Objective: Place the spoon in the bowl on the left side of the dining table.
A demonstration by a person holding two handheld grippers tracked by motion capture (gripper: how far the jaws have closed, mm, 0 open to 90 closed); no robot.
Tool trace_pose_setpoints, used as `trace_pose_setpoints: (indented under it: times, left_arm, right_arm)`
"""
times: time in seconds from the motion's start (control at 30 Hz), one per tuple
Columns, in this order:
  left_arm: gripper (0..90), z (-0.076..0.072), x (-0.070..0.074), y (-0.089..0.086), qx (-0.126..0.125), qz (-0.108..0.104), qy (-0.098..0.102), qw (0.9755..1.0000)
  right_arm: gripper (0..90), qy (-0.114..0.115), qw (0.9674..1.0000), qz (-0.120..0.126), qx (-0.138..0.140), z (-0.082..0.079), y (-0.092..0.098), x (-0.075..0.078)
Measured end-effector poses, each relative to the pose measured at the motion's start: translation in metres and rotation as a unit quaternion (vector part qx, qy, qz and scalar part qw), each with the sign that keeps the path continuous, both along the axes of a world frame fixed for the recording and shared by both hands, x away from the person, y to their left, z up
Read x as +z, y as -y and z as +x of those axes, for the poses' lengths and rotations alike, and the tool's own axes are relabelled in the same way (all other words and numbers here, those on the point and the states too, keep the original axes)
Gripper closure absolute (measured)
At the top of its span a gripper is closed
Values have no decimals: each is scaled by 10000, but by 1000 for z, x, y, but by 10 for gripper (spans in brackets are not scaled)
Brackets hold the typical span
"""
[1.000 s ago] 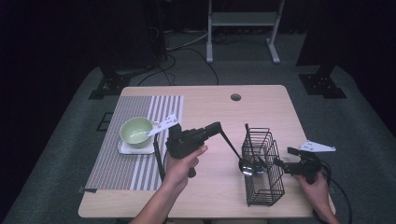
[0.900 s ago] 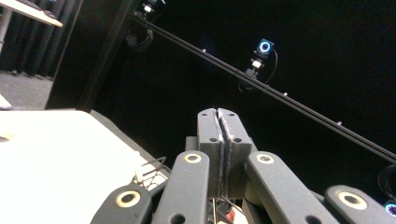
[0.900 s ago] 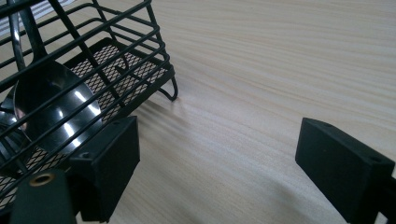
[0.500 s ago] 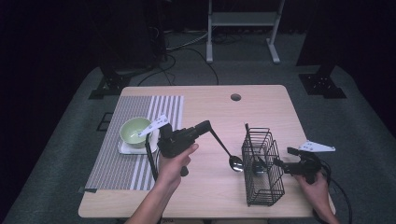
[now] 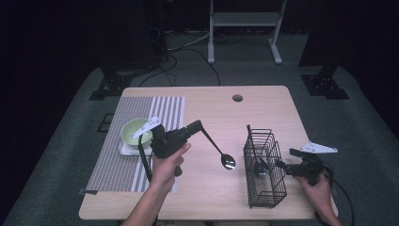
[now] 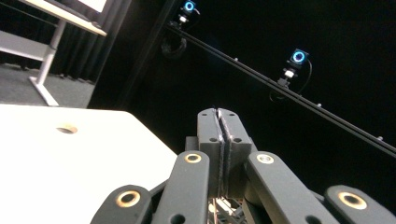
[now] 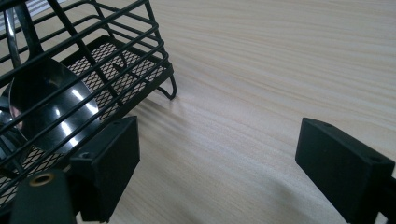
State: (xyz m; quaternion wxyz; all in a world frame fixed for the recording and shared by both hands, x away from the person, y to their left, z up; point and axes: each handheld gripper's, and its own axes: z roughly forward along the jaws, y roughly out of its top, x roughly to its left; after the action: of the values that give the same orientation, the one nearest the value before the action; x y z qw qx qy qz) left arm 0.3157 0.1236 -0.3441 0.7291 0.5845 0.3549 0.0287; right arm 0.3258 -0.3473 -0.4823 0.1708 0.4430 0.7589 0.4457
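Observation:
My left gripper [image 5: 197, 126] is shut on the black handle of a spoon [image 5: 228, 161], which slants down to the right, its shiny bowl just above the table, left of the black wire basket [image 5: 263, 188]. In the left gripper view the jaws [image 6: 219, 135] are pressed together. Another spoon [image 5: 258, 169] stands inside the basket, bowl down, and its bowl [image 7: 46, 107] shows through the wires [image 7: 93, 46]. My right gripper [image 5: 281, 165] is open at the basket's right side, low over the table, with bare wood between its pads [image 7: 112, 163].
A green bowl [image 5: 135, 131] sits on a small white plate [image 5: 123, 149] on a striped placemat [image 5: 117, 165] at the left. The table has a cable hole [image 5: 237, 98] near its far edge. A person's hands hold both grippers.
My left gripper has drawn back to the left with the spoon, taking its bowl away from the basket's side. The right gripper has stayed put.

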Motion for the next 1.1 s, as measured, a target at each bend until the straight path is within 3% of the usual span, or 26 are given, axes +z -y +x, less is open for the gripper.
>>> trace_pose_setpoints:
  times: [0.4,0.73,0.97,1.1]
  left_arm:
    - [892,5,-12,-33,412,-226,-70,9989]
    - [893,9,-28,-59,773,-206,-111,9967]
    - [892,11,-28,-74,963,-151,-66,9952]
    - [891,13,-33,-80,1114,-180,-154,9935]
  right_arm:
    - [128,-30,10000,-75,-33,1,-1,-1]
    - [128,-72,9998,-169,-56,1,-3,-1]
    - [128,-90,9998,-192,-55,2,-3,-2]
    - [128,-78,9998,-175,-44,1,-3,-1]
